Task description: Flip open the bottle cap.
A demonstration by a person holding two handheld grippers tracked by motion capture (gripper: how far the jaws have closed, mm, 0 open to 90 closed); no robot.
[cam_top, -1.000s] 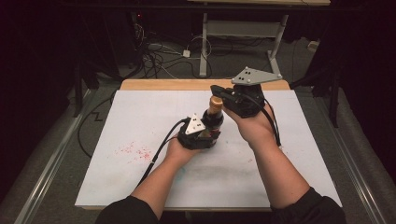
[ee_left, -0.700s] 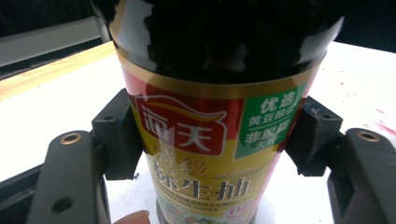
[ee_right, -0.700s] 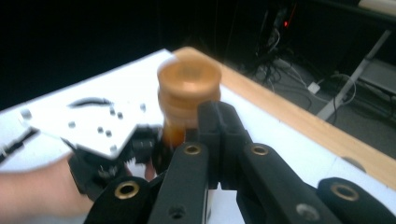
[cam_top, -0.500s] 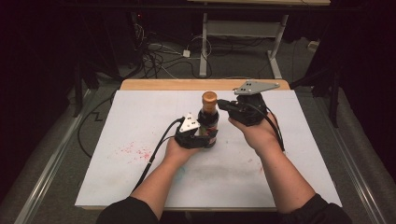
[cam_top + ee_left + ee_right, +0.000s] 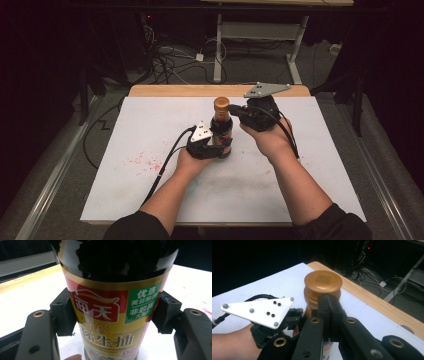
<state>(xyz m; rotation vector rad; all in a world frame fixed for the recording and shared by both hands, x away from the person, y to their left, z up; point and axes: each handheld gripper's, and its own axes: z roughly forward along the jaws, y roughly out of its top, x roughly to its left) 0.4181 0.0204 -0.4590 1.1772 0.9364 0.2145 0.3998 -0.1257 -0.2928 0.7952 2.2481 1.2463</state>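
Our left gripper point(image 5: 216, 146) has its fingers point(image 5: 63, 312) squeezed on both sides of the sauce bottle point(image 5: 221, 131), low on its label. The bottle stands upright on the white worktop point(image 5: 150, 130), near the middle. Our right gripper point(image 5: 239, 112) is at about 2 o'clock from the bottle, up by its neck. Its fingers point(image 5: 329, 312) are pressed together with nothing between them, and their tips sit just beside the brown cap point(image 5: 322, 288). Red specks point(image 5: 142, 161) dot the worktop at 8 o'clock from the bottle.
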